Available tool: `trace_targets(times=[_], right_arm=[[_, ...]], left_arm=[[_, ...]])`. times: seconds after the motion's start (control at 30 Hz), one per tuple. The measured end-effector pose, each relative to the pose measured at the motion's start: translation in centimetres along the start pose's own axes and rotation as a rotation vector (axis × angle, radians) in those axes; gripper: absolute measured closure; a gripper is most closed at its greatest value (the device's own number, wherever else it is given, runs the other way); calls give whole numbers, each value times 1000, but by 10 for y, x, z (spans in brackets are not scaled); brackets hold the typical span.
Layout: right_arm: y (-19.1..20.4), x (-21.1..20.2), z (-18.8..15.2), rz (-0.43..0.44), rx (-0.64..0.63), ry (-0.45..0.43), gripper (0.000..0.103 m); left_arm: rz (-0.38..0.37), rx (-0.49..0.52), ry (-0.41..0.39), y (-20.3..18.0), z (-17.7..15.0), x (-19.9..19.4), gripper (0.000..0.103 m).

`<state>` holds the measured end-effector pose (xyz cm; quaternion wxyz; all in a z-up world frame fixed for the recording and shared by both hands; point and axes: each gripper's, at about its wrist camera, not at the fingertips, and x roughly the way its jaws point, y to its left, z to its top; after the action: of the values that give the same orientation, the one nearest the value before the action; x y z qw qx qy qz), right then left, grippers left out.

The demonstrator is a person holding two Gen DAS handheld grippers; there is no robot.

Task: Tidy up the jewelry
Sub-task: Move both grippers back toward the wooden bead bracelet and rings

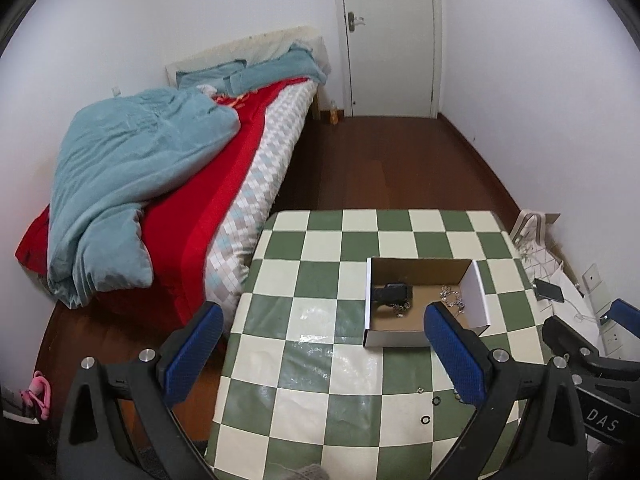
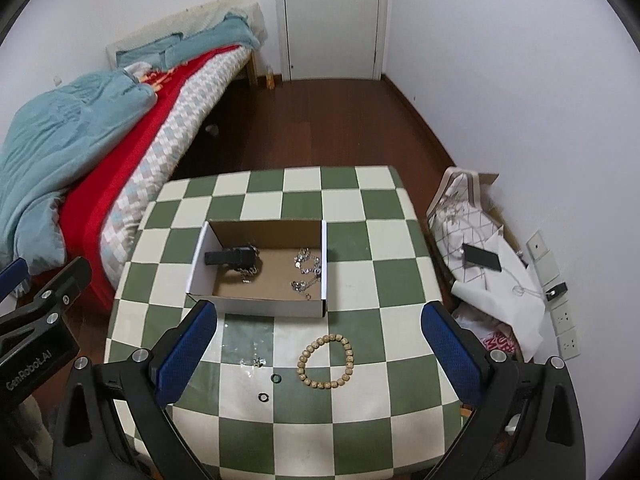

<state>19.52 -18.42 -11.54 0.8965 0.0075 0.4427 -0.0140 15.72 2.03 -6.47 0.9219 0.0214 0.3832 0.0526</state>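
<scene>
Both the left claw (image 1: pixel 322 354) and the right claw (image 2: pixel 318 354) hang spread wide and empty over the near edge of the counter (image 2: pixel 360 432). Just ahead, a bead bracelet (image 2: pixel 326 361), two dark rings (image 2: pixel 275 378) and a tiny metal piece (image 2: pixel 258 361) lie loose. Farther back, the box (image 2: pixel 256 307) near the counter's middle holds silver chains (image 2: pixel 306 272) and a black item (image 2: pixel 230 258), so the sorting looks partly done.
</scene>
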Motion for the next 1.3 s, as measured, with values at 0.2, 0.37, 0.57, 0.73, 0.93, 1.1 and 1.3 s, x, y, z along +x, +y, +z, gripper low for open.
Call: trace_targets(times=[0.2,0.37,0.57,0.73,0.93,1.1,1.3], right_arm=[[1,-34,-5,6,13,-55,0],[1,-53,-14,43,17,-88,0],[-18,-25,-39,44,53,-2,0],[-47,40,-74,45,99,153,46],[-69,122,-106,82,192,267,46],[-69,176,-118,63,220,328,46],[-55,184,-125,-20,73,330,93]], left_arm=[[-12,-25,-36,7,-5,-25,1],[42,-48,-80,10,-16,-35,0],[214,-16,-33,7,-41,-7,0],[268,12,126,3,-77,46,0],[265,82,253,-18,-108,86,0],[257,155,294,-40,-125,104,0],[214,177,330,-59,-133,115,0]])
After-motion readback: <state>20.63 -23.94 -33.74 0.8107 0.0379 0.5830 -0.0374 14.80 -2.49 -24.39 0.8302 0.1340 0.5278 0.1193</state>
